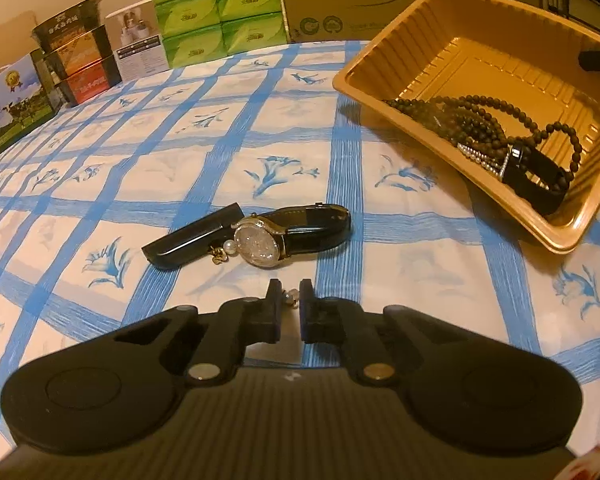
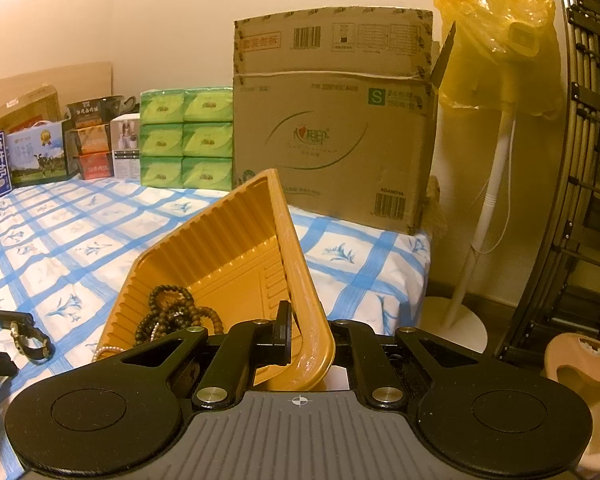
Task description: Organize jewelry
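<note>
The left gripper (image 1: 289, 298) is being held low over the blue-checked tablecloth (image 1: 220, 128), its fingers pointing toward the far side of the table, and its jaws are being kept nearly closed on a small pearl earring (image 1: 291, 297) pinched between the pads. Just ahead of it, a wristwatch (image 1: 278, 236) with a jewelled gold-rimmed face is lying on the cloth, its black strap running rightward from the face. A black rectangular bar (image 1: 194, 237) is lying just left of the face, its long axis running from near left to far right, and a second pearl earring (image 1: 224, 251) is lying in front of the bar, beside the face. The right gripper (image 2: 300, 330) is being held level, pointing toward the cardboard box (image 2: 332, 128), with its jaws clamped on the rim of the gold plastic tray (image 2: 236, 236); only the inner finger is visible, the outer one being hidden behind the wall. The tray is being tilted, its far side raised off the cloth. Dark bead strands (image 1: 472, 120), a silver bead strand (image 1: 480, 156) and a black band (image 1: 536, 172) are gathered in the tray's low corner.
</note>
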`<state>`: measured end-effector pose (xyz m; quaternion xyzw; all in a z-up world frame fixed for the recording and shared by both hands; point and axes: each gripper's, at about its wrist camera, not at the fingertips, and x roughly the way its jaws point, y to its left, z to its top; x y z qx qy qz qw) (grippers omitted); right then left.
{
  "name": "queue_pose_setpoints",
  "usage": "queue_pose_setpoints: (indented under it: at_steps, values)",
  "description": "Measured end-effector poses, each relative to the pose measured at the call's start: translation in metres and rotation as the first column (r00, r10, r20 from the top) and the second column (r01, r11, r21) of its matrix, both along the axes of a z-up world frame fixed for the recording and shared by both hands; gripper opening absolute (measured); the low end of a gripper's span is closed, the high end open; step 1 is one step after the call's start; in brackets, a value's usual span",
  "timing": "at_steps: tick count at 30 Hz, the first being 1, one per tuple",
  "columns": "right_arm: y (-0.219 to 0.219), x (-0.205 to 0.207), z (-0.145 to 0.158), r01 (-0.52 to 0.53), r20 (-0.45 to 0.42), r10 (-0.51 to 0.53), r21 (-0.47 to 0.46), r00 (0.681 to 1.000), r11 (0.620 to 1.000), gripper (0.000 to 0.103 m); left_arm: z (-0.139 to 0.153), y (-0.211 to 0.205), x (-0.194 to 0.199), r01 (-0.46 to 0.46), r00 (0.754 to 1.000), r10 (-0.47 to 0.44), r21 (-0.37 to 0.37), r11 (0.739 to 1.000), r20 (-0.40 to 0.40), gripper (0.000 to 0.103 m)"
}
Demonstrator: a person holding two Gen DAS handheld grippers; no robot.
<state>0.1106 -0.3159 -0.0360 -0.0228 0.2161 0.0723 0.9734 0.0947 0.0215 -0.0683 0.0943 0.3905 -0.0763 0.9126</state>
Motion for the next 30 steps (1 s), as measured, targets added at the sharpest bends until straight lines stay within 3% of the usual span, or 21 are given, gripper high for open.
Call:
queue_pose_setpoints:
  at_steps: [8, 17, 30]
  values:
    - [0.003, -0.001, 0.002, -0.004, 0.004, 0.004, 0.002, 1.0, 1.0, 0.009, 0.026, -0.01, -0.01, -0.004, 0.999, 0.008, -0.079, 0.997, 0.04, 0.007]
    - [0.002, -0.001, 0.004, -0.009, 0.009, 0.009, 0.009, 1.0, 1.0, 0.009, 0.066, -0.057, -0.003, 0.11, 0.988, -0.089, -0.17, 0.979, 0.125, 0.007]
    - [0.002, -0.001, 0.005, -0.01, 0.007, 0.01, 0.022, 1.0, 1.0, 0.009, 0.065, -0.114, 0.003, 0.232, 0.969, -0.211, -0.179, 0.956, 0.13, 0.007]
